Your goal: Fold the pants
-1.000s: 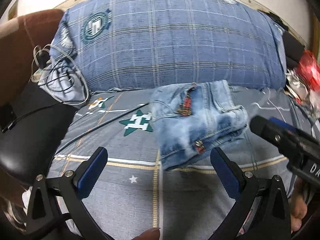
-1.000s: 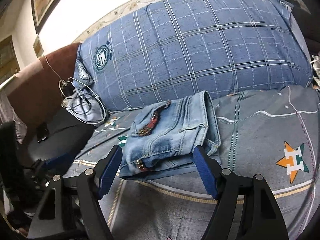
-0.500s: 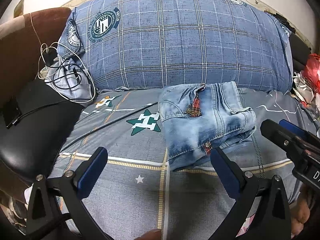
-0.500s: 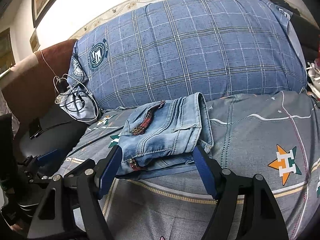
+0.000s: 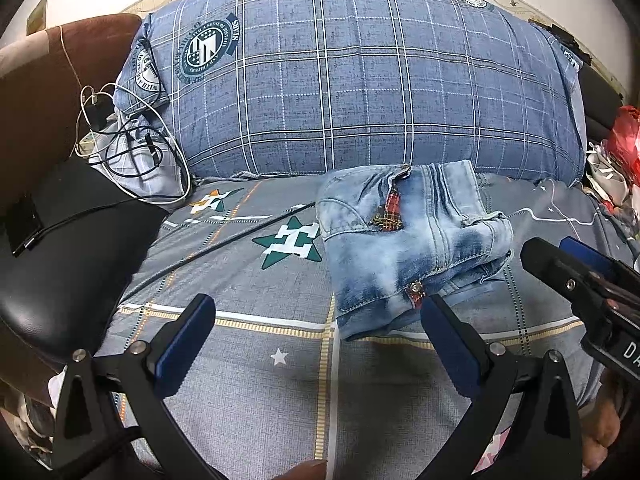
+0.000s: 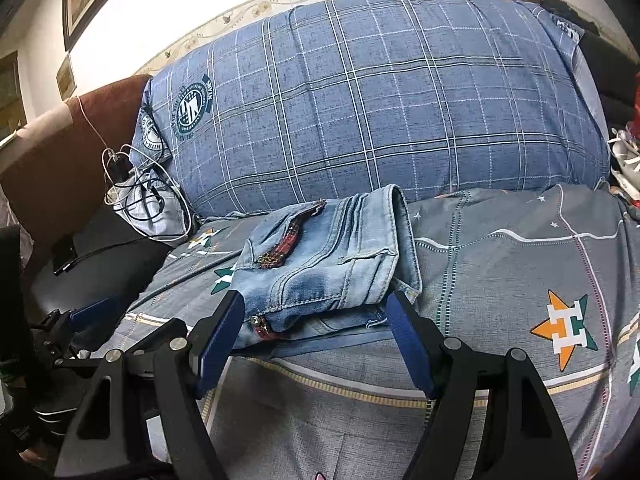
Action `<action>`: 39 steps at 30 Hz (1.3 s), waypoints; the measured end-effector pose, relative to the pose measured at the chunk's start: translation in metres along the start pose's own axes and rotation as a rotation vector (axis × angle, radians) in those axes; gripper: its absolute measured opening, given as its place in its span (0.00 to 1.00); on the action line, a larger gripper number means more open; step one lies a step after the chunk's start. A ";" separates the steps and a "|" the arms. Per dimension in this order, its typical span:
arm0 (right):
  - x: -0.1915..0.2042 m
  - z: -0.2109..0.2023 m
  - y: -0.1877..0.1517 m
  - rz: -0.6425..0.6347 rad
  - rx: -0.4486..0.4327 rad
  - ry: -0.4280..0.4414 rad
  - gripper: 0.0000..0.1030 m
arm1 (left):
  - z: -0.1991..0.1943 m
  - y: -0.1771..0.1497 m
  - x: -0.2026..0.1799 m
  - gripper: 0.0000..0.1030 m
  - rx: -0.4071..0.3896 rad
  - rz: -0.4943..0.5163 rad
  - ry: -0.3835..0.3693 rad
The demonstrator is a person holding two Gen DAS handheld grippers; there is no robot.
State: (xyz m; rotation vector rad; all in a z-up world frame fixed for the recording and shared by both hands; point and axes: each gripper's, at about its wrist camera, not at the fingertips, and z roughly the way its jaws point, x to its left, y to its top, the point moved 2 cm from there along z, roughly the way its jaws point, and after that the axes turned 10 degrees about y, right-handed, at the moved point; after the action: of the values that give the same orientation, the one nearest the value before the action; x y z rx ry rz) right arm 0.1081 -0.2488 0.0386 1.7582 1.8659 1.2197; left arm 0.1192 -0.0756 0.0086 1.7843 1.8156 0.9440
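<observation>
Just ahead of our 2 released tongs, the left gripper and right gripper, the folded light-blue denim pants lie on the bed, nearer the right, long axis pointing away.

The pants are folded into a pile, so the layers under the top one are hidden. In the right wrist view, the right tongs cover the two near corners of the pile. Past the tongs, the big blue pillow hides what is behind it. Far off to the left of the tongs, the tangle of wires is too messy to follow. The red thing far to the right of the left tongs is cut off by the edge.
</observation>
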 end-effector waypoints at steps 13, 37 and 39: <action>-0.009 0.002 0.001 0.015 0.007 0.006 0.72 | 0.005 -0.002 0.001 0.99 0.041 -0.020 -0.029; -0.011 0.005 0.001 0.028 0.008 0.007 0.72 | 0.004 -0.002 0.000 0.99 0.035 -0.010 -0.026; -0.012 0.005 0.001 0.033 0.008 0.008 0.72 | 0.005 -0.002 0.000 0.99 0.035 -0.010 -0.026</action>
State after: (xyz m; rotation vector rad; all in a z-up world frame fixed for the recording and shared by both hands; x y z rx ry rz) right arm 0.1145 -0.2581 0.0328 1.7975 1.8561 1.2350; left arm 0.1212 -0.0745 0.0040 1.7989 1.8338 0.8860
